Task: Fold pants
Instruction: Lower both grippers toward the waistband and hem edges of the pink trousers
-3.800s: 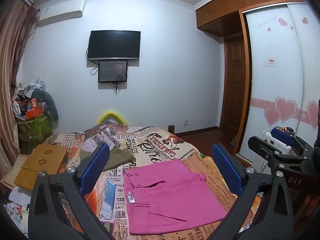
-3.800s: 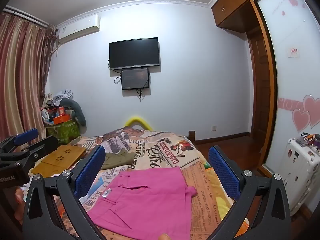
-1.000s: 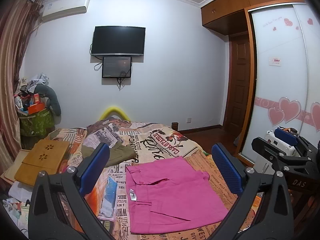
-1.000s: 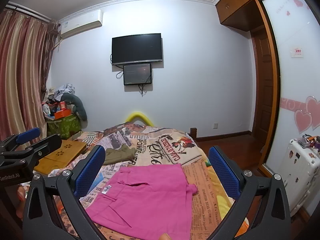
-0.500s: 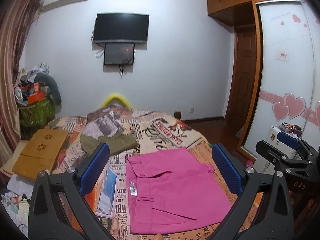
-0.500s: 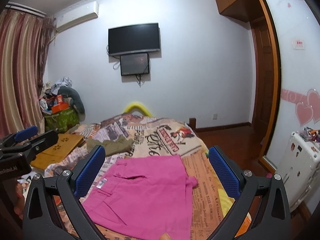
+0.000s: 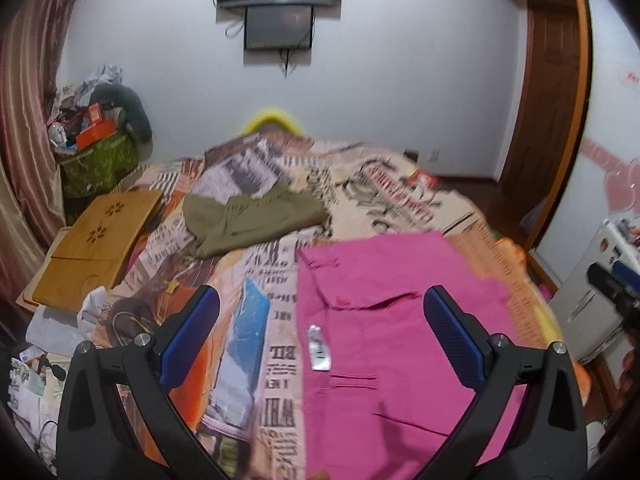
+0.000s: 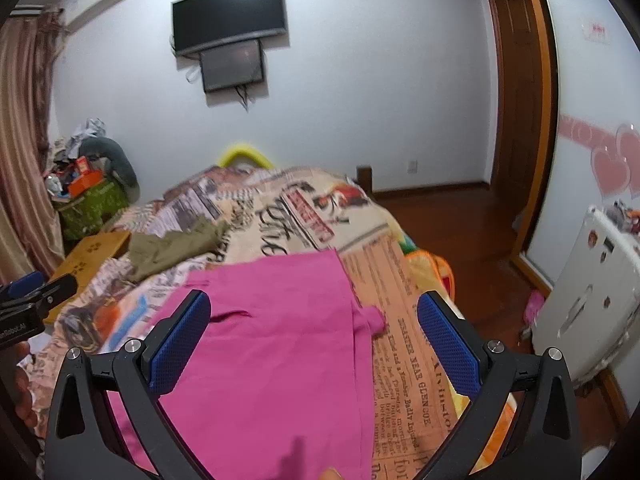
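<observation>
I see the pink pants (image 7: 384, 344) lying flat near the bed's (image 7: 360, 184) right edge, beneath both my left tongs (image 7: 320, 336) and right tongs (image 8: 312, 336), both spread wide and holding nothing

Bedspread (image 8: 404, 344) print reads "NEAR GLENCOE" and, less clearly, "Badly Injured". Left-wrist view shows "BILL" on it. Other lettering illegible.

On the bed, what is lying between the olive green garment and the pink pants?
In the left wrist view, only the newspaper-print bedspread shows between the crumpled olive green garment and the flat pink pants; nothing else lies on that strip.
</observation>
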The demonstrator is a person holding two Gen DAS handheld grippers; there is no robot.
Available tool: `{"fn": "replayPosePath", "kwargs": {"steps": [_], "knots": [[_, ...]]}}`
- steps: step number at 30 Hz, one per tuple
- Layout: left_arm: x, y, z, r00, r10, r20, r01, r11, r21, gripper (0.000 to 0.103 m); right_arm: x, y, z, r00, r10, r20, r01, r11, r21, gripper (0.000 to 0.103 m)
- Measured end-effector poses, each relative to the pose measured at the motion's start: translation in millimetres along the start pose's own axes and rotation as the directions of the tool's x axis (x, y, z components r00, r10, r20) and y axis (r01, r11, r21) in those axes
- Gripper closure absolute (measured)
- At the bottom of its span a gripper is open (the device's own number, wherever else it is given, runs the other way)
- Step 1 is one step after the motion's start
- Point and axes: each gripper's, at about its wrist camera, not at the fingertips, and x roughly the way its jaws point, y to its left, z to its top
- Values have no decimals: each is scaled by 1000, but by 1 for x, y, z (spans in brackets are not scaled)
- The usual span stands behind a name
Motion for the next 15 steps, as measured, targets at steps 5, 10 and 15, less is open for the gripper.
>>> {"fn": "replayPosePath", "kwargs": {"steps": [5,10,15], "knots": [[44,11,-7,996,3,-93,0,1000,26,0,30,-18,-3,998,-39,-58,39,999,6,0],[79,19,-10,984,-12,-179,18,999,30,4,58,-32,-10,989,-60,-132,60,998,-10,0],[108,10,-14,961,-34,-273,55,996,69,16,91,-44,-22,969,-32,-244,34,999,1,16]]}}
